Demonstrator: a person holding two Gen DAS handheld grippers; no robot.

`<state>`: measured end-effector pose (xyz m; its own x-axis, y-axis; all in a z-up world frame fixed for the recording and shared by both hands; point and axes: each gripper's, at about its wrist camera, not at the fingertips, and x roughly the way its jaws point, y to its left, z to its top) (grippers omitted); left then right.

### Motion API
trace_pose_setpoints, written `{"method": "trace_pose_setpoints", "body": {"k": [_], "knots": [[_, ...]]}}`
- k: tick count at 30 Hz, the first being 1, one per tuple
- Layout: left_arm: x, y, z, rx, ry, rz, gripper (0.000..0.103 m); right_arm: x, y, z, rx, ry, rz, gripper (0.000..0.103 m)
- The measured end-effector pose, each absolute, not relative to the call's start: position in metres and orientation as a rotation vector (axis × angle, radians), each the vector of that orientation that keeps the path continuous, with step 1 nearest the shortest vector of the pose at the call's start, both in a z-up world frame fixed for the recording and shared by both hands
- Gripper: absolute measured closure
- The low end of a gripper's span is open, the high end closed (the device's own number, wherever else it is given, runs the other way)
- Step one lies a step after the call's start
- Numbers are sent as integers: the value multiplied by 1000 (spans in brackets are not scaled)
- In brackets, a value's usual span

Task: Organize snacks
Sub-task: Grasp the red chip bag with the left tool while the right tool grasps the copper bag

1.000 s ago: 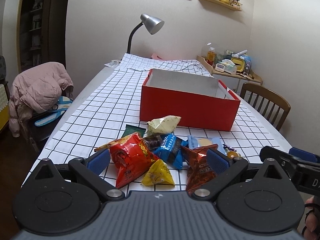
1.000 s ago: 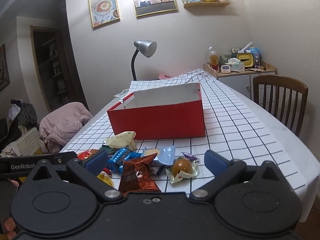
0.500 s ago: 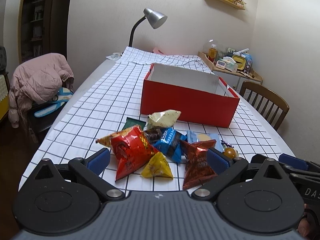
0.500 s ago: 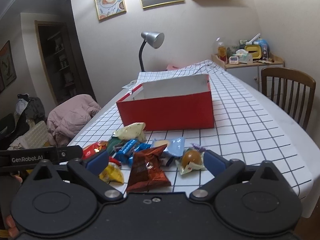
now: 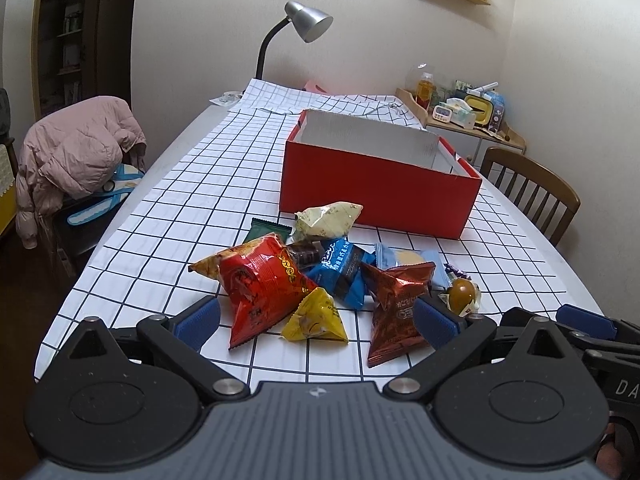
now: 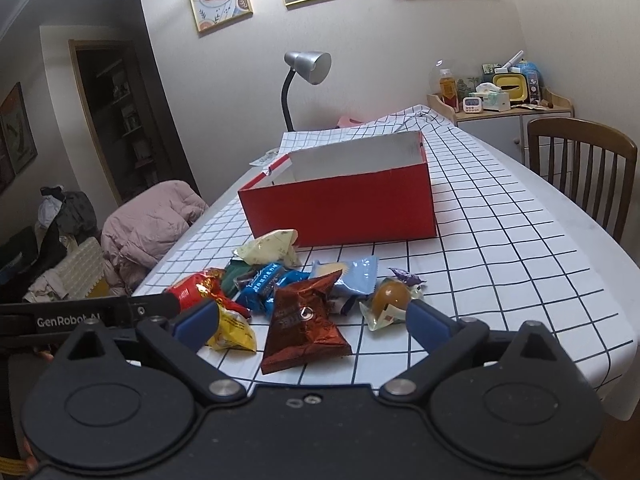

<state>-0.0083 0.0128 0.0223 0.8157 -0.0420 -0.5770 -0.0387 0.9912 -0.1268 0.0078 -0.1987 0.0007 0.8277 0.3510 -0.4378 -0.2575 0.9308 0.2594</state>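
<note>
snack pile: heaped on the checked surface (image 5: 168,208), near edge, in front of both grippers, all packets outside the box
red box (image 5: 380,184): open top, looks empty as far as its inside shows; stands beyond the pile, cream packet (image 5: 326,220) lies just beside its front wall
left gripper (image 5: 316,318): spread wide, nothing held, low over the near edge; red chip bag (image 5: 260,284) and yellow pyramid packet (image 5: 314,318) sit between its fingers
right gripper (image 6: 304,322): spread wide, nothing held; brown foil bag (image 6: 300,324) dead ahead between its fingers
brown foil bag axis: long axis runs roughly away from the right gripper toward the box, so the fingers would close across its narrow width
nearer arm: right for the brown bag and the egg packet (image 6: 390,300) at its right finger; left for red and yellow
likely next: straight push forward and pinch, then carry ahead to the box
</note>
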Motion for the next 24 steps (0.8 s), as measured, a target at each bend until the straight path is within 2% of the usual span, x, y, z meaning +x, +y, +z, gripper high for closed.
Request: {"method": "trace_pose_setpoints", "body": {"k": [6, 14, 24], "knots": [[-1, 23, 17, -146, 618, 13, 0, 18, -199, -3, 180, 514, 308, 6], [27, 39, -2, -162, 661, 20, 0, 43, -193, -14, 132, 563, 332, 26], [77, 55, -16, -213, 730, 110, 1, 75, -162, -23, 38, 627, 431, 30]]}}
